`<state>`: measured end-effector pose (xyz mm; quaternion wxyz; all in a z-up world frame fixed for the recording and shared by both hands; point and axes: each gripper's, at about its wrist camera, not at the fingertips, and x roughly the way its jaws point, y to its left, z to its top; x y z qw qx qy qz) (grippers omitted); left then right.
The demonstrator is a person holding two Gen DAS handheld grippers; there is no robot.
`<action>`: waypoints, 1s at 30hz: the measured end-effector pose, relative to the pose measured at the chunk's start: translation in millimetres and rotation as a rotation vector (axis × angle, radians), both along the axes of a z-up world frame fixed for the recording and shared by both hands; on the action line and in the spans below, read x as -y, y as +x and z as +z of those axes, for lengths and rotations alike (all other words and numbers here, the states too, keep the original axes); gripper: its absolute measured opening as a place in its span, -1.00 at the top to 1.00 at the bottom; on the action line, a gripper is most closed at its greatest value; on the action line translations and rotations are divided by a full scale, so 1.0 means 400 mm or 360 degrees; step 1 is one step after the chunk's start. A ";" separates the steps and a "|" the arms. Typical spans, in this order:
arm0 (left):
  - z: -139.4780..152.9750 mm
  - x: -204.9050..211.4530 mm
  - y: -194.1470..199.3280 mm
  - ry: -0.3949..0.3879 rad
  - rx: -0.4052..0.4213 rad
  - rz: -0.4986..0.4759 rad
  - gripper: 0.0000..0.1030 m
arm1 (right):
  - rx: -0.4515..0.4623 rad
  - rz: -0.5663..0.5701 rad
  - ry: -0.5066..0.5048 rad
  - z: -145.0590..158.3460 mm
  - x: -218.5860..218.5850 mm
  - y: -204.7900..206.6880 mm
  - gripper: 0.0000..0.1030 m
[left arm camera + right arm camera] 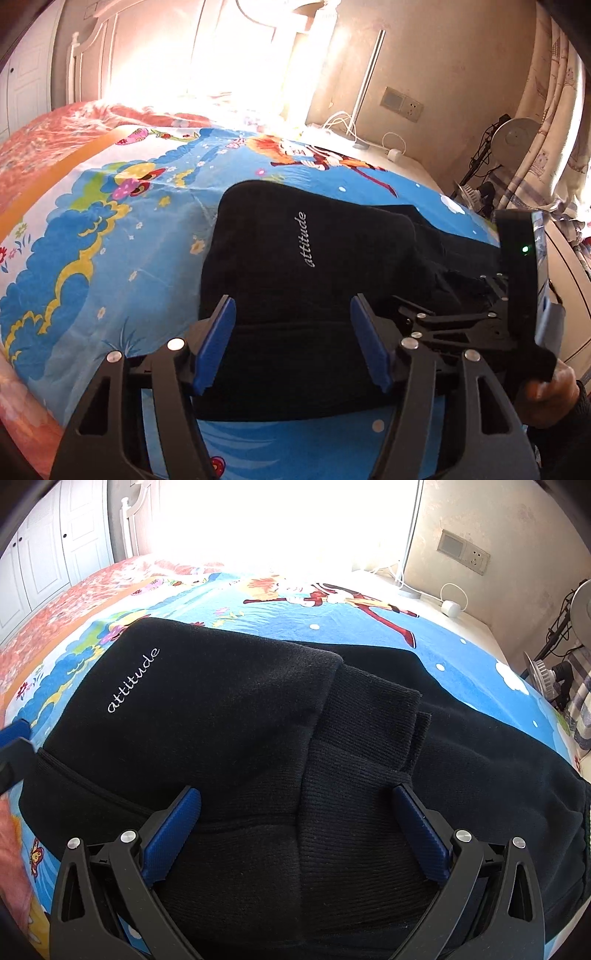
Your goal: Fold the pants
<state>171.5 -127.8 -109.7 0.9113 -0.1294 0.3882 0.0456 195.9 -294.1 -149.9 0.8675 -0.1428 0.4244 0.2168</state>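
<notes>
So, black pants point(295, 280) already folded over into a chunky bundle, lying on the cartoon bedsheet point(110, 229) of the bed, pretty much in the middle of the sheet, "attitude" lettering point(307, 239) facing up on the top layer. Ribbed cuffs point(373, 716) stacked on the pants toward the right of the lettering, one edge peeking out past the other.

Looks like thick fleece-type knit: soft, floppy, a bit of weight to it, not slippery at all. Guessing layers will drag and bunch rather than slide, so probably best pinched at a thick folded edge or through both stacked cuffs, not at a single loose layer in the middle.

Left tool point(293, 339) spread wide, nothing between the blue pads point(216, 345), hanging low over the near edge of the pants, angled forward and down across the bundle. Right tool point(295, 834) also released and wide, straddling the pants right where the ribbed part meets the smooth part; touching the fabric or just above it, can't tell. Right tool sitting just to the right of the left one, hand point(550, 391) wrapped round its grip at the pants' right side.

Probably one more fold left, or just a tidy-up of those uneven cuffs.
</notes>
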 end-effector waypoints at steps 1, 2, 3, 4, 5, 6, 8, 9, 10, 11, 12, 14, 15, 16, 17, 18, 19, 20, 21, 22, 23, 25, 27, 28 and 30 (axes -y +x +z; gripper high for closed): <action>-0.034 0.009 0.022 0.0059 -0.0107 -0.0024 -0.25 | -0.0004 -0.0004 0.0001 0.000 0.002 0.000 -0.92; -0.047 0.025 0.030 0.0155 -0.0119 -0.0049 -0.29 | -0.0003 -0.0004 -0.0004 0.000 0.001 0.000 -0.92; -0.048 0.033 0.036 0.0194 -0.0130 -0.0051 -0.29 | -0.0001 -0.0006 0.0002 0.000 0.002 0.000 -0.92; -0.051 0.032 0.040 0.0179 -0.0143 -0.0032 -0.29 | -0.0005 -0.0011 0.0011 0.002 0.003 0.001 -0.92; -0.050 0.028 0.043 0.0148 -0.0151 -0.0023 -0.26 | -0.0008 -0.0014 0.0016 0.009 0.006 0.001 -0.91; -0.052 0.028 0.047 0.0147 -0.0159 -0.0022 -0.25 | -0.0014 -0.0044 0.0038 0.023 0.016 -0.001 -0.90; -0.058 0.035 0.044 0.0190 -0.0157 -0.0032 -0.23 | -0.0064 -0.0091 0.0167 0.050 0.047 -0.007 -0.90; -0.058 0.038 0.044 0.0202 -0.0158 -0.0032 -0.23 | -0.0083 -0.0068 0.0207 0.055 0.056 -0.013 -0.90; -0.054 0.038 0.043 0.0193 -0.0163 -0.0029 -0.21 | -0.0063 -0.0065 0.0181 0.056 0.058 -0.022 -0.90; -0.047 0.035 0.044 0.0176 -0.0170 -0.0027 -0.14 | -0.0023 -0.0063 0.0124 0.051 0.057 -0.034 -0.90; -0.031 0.030 0.045 0.0149 -0.0161 -0.0031 -0.03 | -0.0014 -0.0049 0.0064 0.037 0.053 -0.042 -0.90; 0.020 0.010 0.059 0.0090 -0.0108 -0.0028 0.47 | -0.0027 -0.0012 0.0005 0.003 0.046 -0.048 -0.91; 0.050 -0.003 0.075 0.0089 -0.0073 -0.0012 0.48 | -0.0015 -0.0005 0.0013 0.001 0.046 -0.047 -0.91; 0.074 -0.015 0.099 0.0100 -0.0057 0.0011 0.52 | -0.0036 -0.0007 0.0013 0.002 0.047 -0.043 -0.92; 0.091 -0.029 0.128 0.0102 -0.0059 0.0031 0.56 | -0.0055 -0.0006 0.0006 0.002 0.045 -0.039 -0.92; 0.099 -0.039 0.162 0.0088 -0.0062 0.0009 0.59 | -0.0060 0.0001 -0.0002 0.002 0.043 -0.037 -0.92; 0.097 -0.049 0.200 0.0062 -0.0074 -0.0028 0.68 | -0.0061 0.0005 -0.0004 0.001 0.042 -0.036 -0.92; 0.086 -0.062 0.241 0.0033 -0.0104 -0.0045 0.80 | -0.0060 0.0005 -0.0002 0.001 0.043 -0.037 -0.92; 0.066 -0.076 0.283 0.0015 -0.0157 -0.0044 0.84 | -0.0052 0.0003 -0.0004 0.000 0.042 -0.038 -0.92; 0.039 -0.091 0.323 0.0024 -0.0225 -0.0030 0.89 | -0.0040 0.0000 -0.0012 0.000 0.040 -0.041 -0.92; 0.006 -0.107 0.358 0.0030 -0.0295 -0.0017 0.98 | -0.0025 -0.0004 -0.0022 0.000 0.038 -0.046 -0.92; -0.034 -0.137 0.393 -0.0024 -0.0322 -0.0002 0.97 | 0.0009 -0.0007 -0.0041 0.000 0.034 -0.055 -0.91; -0.034 -0.148 0.402 -0.0063 -0.0342 0.0019 0.97 | 0.0019 -0.0007 -0.0043 0.000 0.034 -0.055 -0.91; -0.034 -0.146 0.402 -0.0051 -0.0344 0.0028 0.97 | 0.0017 -0.0006 -0.0043 0.000 0.033 -0.055 -0.91; -0.037 -0.129 0.398 0.0031 -0.0328 0.0022 0.97 | 0.0008 0.0003 -0.0023 0.006 0.038 -0.051 -0.91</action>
